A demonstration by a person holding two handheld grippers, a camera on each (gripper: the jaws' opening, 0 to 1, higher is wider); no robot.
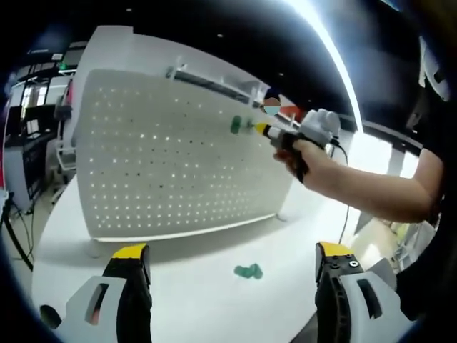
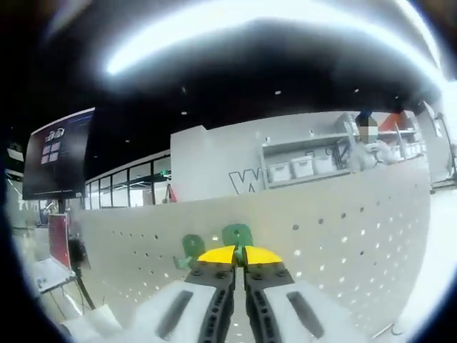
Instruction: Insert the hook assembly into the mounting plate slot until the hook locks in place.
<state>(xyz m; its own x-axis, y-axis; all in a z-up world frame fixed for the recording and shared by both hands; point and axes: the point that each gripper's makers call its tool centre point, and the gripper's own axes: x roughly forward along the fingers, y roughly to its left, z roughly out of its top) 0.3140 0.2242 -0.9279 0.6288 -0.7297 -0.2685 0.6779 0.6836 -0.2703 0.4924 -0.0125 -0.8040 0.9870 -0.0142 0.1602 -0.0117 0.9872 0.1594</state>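
Up against the white board full of holes (image 2: 343, 229), the right tongs (image 2: 240, 256) are shut tight on a green hook (image 2: 238, 234). A second green hook (image 2: 191, 248) sits on the board just beside it. From the left gripper view, the right tongs (image 1: 263, 129) reach to the upper part of the board (image 1: 171, 157), held by a person's hand (image 1: 303, 153), with a green hook (image 1: 236, 125) at their tip, touching the board. The left tongs (image 1: 232, 254) stay low over the white counter (image 1: 200, 300), wide open and holding nothing. One more green piece (image 1: 248, 271) lies on the counter between their yellow tips, in front of the board's bottom edge.
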